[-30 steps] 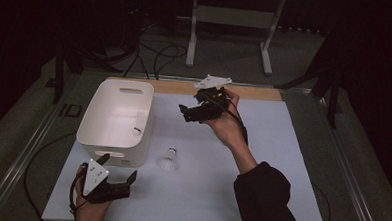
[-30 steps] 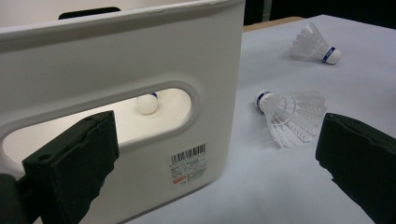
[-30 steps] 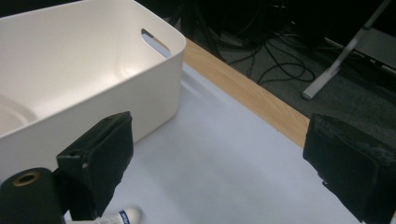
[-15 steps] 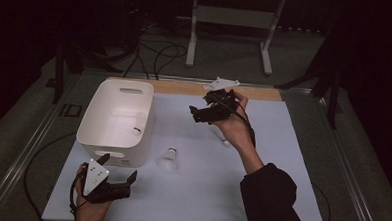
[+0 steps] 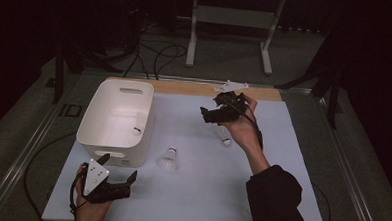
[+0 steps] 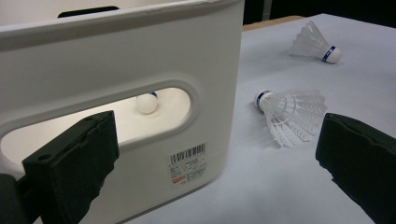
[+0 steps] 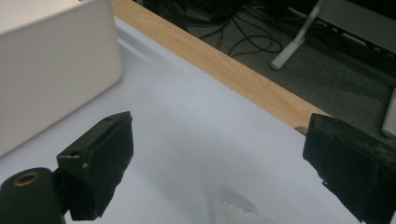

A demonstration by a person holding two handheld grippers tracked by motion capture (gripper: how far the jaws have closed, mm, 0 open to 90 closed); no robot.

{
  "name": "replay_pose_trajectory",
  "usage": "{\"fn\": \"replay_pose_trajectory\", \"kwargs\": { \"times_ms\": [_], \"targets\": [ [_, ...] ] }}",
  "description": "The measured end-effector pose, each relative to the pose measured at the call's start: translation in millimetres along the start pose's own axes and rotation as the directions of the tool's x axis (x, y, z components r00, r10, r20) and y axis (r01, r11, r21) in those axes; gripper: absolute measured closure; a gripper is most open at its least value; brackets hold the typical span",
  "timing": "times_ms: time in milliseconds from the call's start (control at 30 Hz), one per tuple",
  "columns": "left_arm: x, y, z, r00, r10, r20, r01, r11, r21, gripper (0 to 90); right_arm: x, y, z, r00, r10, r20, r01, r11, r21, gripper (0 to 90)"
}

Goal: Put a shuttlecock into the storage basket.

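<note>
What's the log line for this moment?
right gripper: open, raised, empty | left gripper: open, by bin | shuttlecocks: one in bin, two on mat

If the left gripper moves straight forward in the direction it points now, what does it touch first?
Probably the white bin: its handle-slot wall faces the open left gripper, beside the nearer shuttlecock. Depth is unclear.

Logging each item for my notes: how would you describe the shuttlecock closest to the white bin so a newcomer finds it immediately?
Start at the white bin on the left of the table. Just off its near right corner lies a shuttlecock on its side. Unlike the other shuttlecock, which lies farther right below the right hand-held gripper, this one sits beside the bin, not inside it.
</note>
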State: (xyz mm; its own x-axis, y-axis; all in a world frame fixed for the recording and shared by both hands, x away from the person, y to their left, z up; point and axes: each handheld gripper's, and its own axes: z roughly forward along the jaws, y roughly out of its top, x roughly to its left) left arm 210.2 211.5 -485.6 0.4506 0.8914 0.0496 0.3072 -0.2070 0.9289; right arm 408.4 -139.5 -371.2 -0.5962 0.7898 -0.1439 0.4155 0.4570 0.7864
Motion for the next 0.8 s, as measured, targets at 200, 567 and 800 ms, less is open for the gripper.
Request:
{"fn": "replay_pose_trajectory", "kwargs": {
  "times_ms": [200, 567, 800],
  "targets": [
    [-0.2, 0.0, 0.2, 1.0, 0.0, 0.001, 0.0, 1.0, 0.001, 0.0, -9.1, -6.7, 2.6, 0.9997, 0.009, 0.024, -0.01, 1.0, 0.014, 8.5],
    [0.0, 0.0, 0.3, 1.0, -0.002, 0.001, 0.002, 1.0, -0.001, 0.0, -20.2, -14.1, 8.0, 0.9983, 0.033, 0.048, -0.035, 0.999, 0.027, 8.6],
    [-0.3, 0.0, 0.3, 1.0, -0.003, 0.0, 0.003, 1.0, -0.003, 0.0, -24.2, -17.6, 12.3, 0.9974, 0.047, 0.055, -0.049, 0.998, 0.039, 8.5]
  ]
}}
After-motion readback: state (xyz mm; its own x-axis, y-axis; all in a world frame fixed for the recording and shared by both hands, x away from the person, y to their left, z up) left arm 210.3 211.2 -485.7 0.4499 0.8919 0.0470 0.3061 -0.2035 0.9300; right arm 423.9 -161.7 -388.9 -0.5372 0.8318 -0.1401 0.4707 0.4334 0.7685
